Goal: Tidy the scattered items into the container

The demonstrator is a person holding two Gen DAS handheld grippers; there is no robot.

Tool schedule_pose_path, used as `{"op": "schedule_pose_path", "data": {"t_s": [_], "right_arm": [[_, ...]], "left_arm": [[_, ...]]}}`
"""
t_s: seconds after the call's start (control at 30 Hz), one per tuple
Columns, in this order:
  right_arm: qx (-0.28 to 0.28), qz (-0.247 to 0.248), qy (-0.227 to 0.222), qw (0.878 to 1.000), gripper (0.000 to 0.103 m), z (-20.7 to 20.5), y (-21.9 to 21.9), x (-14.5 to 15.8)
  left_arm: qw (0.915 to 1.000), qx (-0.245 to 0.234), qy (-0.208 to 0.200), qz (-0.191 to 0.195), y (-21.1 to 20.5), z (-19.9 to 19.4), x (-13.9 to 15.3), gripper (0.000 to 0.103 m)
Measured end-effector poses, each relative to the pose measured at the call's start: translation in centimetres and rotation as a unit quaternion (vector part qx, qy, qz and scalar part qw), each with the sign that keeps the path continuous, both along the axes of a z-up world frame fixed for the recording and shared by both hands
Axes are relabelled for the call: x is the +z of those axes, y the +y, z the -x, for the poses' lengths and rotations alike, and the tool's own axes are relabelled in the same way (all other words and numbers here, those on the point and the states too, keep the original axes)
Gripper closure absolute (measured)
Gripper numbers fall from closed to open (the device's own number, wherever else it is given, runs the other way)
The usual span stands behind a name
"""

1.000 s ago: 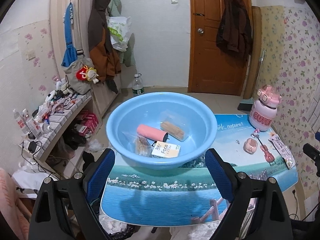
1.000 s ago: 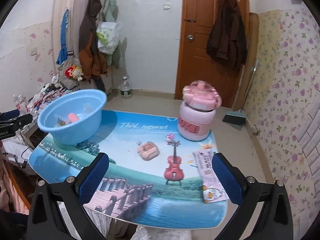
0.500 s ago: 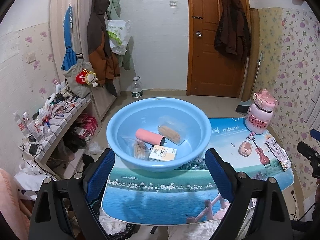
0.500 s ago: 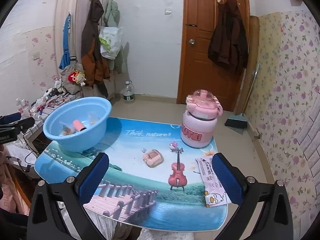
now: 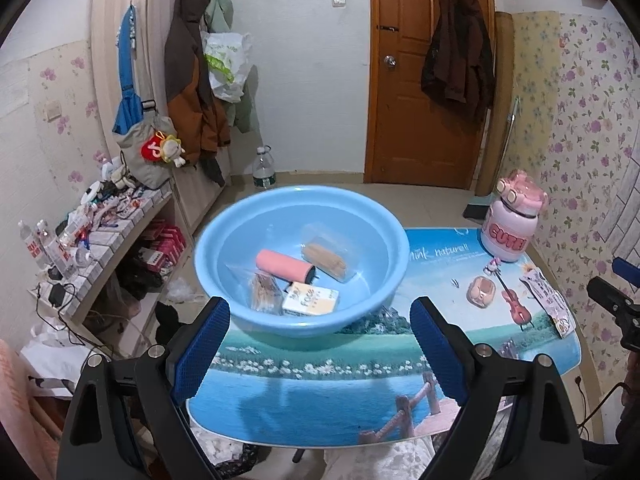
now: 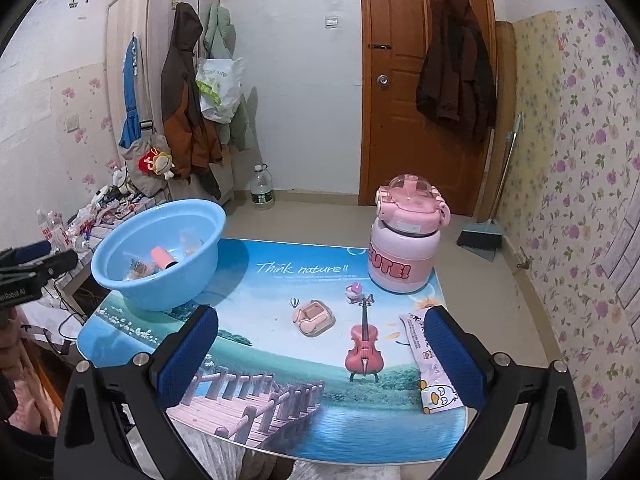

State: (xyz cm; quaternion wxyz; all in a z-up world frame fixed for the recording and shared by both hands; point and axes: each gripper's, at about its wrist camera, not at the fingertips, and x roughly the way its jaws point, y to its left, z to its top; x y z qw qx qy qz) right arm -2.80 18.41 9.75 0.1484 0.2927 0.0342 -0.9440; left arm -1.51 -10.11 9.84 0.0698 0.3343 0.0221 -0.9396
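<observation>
**Between picks: basin part-filled, three loose items left on the table**

Blue basin (image 5: 300, 256) at the table's left end, on the printed mat (image 6: 280, 280). Inside already: pink cylinder (image 5: 285, 266), tissue pack (image 5: 311, 300), two clear packets of brown sticks (image 5: 325, 261), contents hard to read through the plastic.

Left gripper (image 5: 320, 344) hanging short of the basin's near rim, jaws wide, nothing between the blue pads. Right gripper (image 6: 320, 356) likewise wide and empty, poised over the mat's near edge.

Outside the basin: small pink case (image 6: 314, 317), the flat printed sachet (image 6: 430, 360) just beside the right-hand pad, tall pink bottle (image 6: 405, 254) upright at the far right corner. The little pink figure near the violin possibly a real object, possibly part of the mat's picture; cannot tell.

Probable step: choosing the next item. Nearest candidates for the right gripper: sachet or case. Sachet lying flat, so a low, shallow approach to catch an edge; case taller, easier to straddle. Then a carry leftward, clearing the basin's rim.
</observation>
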Motion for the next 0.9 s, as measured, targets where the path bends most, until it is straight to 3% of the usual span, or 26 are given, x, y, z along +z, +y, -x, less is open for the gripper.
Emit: {"op": "schedule_pose_path", "data": {"t_s": [0.3, 0.9], "right_arm": [[-0.023, 0.016, -0.028, 0.999, 0.000, 0.3, 1.2, -1.7], [-0.033, 0.022, -0.041, 0.998, 0.000, 0.9, 1.8, -3.1]], "left_arm": [[0.9991, -0.037, -0.022, 0.004, 2.3, 0.1, -1.5, 0.011], [0.9980, -0.053, -0.032, 0.011, 3.7, 0.7, -2.0, 0.011]]}}
